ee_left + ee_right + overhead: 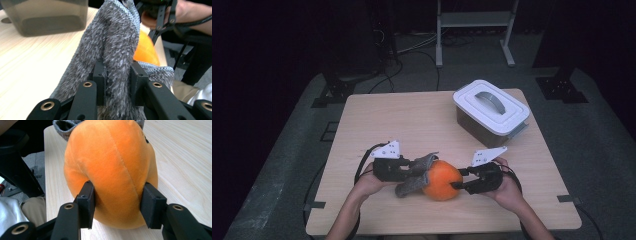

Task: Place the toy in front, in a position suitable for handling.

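Both tongs meet near the front of the wooden table [377, 120], one in each of the person's hands. On the left, the left gripper [412, 170] has its jaws closed tight on a grey fluffy cloth [414, 175]; in the left gripper view the cloth [112, 50] is pinched between the two black pads and rises past them in a thick fold, with more of it bunched below the jaws. Straight beyond that fold, on the far side from the left jaws, sits an orange plush ball [442, 180], and the cloth lies against its left flank. The right gripper [459, 179] comes in from the other side with its jaws about half open, and they press on the ball's near end; in the right gripper view the ball [110, 170] bulges between the pads, its soft skin dented where each pad [86, 200] bears on it, and its underside rests on the table [190, 170]. So the ball lies between the two tongs, gripped from the right and touched by the cloth from the left. Well beyond the right gripper, toward the table's far edge, stands a dark box with a white lid [489, 107] and a grey handle.
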{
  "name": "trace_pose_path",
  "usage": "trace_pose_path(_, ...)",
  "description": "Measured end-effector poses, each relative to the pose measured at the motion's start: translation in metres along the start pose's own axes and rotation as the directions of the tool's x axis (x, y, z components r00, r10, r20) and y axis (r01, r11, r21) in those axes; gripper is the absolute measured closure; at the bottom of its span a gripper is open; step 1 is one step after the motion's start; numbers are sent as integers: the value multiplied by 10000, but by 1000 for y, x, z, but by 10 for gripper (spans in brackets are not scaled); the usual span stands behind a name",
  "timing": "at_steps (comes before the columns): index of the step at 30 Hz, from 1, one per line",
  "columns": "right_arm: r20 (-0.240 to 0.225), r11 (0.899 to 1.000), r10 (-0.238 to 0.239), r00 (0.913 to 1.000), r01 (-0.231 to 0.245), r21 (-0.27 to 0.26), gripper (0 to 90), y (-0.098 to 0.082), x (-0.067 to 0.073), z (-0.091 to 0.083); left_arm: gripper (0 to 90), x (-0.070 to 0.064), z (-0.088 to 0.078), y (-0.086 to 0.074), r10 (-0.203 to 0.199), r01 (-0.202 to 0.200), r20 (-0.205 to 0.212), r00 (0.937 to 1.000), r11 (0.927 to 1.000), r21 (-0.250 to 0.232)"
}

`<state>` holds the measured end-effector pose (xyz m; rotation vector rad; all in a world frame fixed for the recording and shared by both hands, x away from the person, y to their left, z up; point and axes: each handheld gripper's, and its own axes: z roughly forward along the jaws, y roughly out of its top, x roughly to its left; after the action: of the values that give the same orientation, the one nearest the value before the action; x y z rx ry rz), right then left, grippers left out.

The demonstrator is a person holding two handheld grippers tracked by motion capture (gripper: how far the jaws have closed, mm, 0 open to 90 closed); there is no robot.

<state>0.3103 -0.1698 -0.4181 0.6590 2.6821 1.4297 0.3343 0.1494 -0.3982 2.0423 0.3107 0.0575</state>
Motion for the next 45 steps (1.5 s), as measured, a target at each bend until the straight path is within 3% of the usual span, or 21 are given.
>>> trace_pose_path(4, 106, 10000, -58, 9999, 57, 78, 504, 2, 2, -4, 716, 0, -1, 0, -16, 16, 11, 10000, 10000, 86)
trace_pose_path(7, 245, 9998, -159, 9996, 155, 154, 504, 4, 4, -11, 717, -7, 1, 7, 93, -80, 412, 9991, 9995, -319)
trace_pose_path(9, 335, 9994, -256, 9991, 248, 254, 503, 6, 6, -10, 716, -15, 4, 16, 409, -365, 680, 9968, 9973, -637)
trace_pose_path(12, 418, 9984, -488, 9979, 475, 320, 474, 9, 12, -4, 715, -26, 10, 27, 907, -876, 691, 9935, 9950, -474)
trace_pose_path(14, 474, 9976, -635, 9969, 621, 303, 404, 9, 13, -3, 717, -26, 11, 27, 949, -934, 589, 9937, 9952, -280)
trace_pose_path(17, 369, 9979, -634, 9973, 638, -104, 303, 4, 9, -6, 719, -16, 9, 15, 469, -458, 534, 9975, 9987, -219)
trace_pose_path(22, 578, 9993, -331, 9978, 339, -127, 188, -9, -6, -2, 718, -12, 4, 12, 264, -247, 529, 9983, 9992, -312)
trace_pose_path(24, 506, 9995, -300, 9983, 303, -51, 188, -10, -7, 1, 718, -12, 5, 12, 283, -264, 568, 9980, 9991, -341)
trace_pose_path(25, 18, 9996, -190, 9998, 189, 191, 217, -11, -8, 10, 718, -14, 6, 14, 335, -315, 565, 9978, 9989, -359)
trace_pose_path(26, -119, 9994, -165, 9998, 168, 302, 254, -10, -7, 11, 718, -14, 6, 14, 335, -315, 565, 9978, 9989, -359)
trace_pose_path(28, -92, 9983, -259, 9996, 264, 521, 402, -6, -2, 10, 717, -18, 5, 19, 467, -442, 542, 9974, 9979, -468)
trace_pose_path(31, 22, 9969, -476, 9989, 473, 635, 494, 0, 3, 1, 715, -24, 3, 26, 718, -687, 587, 9957, 9962, -534)
trace_pose_path(36, 35, 9930, -756, 9971, 750, 910, 515, 10, 12, -7, 715, -37, 7, 36, 1241, -1197, 824, 9888, 9912, -569)
trace_pose_path(40, 218, 9922, -877, 9959, 854, 911, 511, 12, 16, -7, 715, -35, 8, 35, 1216, -1180, 734, 9899, 9917, -512)
trace_pose_path(41, 304, 9920, -884, 9956, 853, 928, 502, 11, 15, -6, 717, -30, 11, 28, 1250, -1252, 371, 9915, 9921, 33)
trace_pose_path(42, 304, 9920, -884, 9956, 853, 928, 502, 11, 15, -6, 719, -30, 11, 28, 1250, -1252, 371, 9915, 9921, 33)
trace_pose_path(43, 348, 9945, -817, 9961, 792, 682, 447, 9, 12, -4, 719, -20, 11, 18, 730, -727, 403, 9965, 9973, -98)
trace_pose_path(45, 328, 9957, -797, 9963, 780, 491, 419, 8, 9, -5, 722, -12, 7, 12, 495, -495, 82, 9987, 9988, 18)
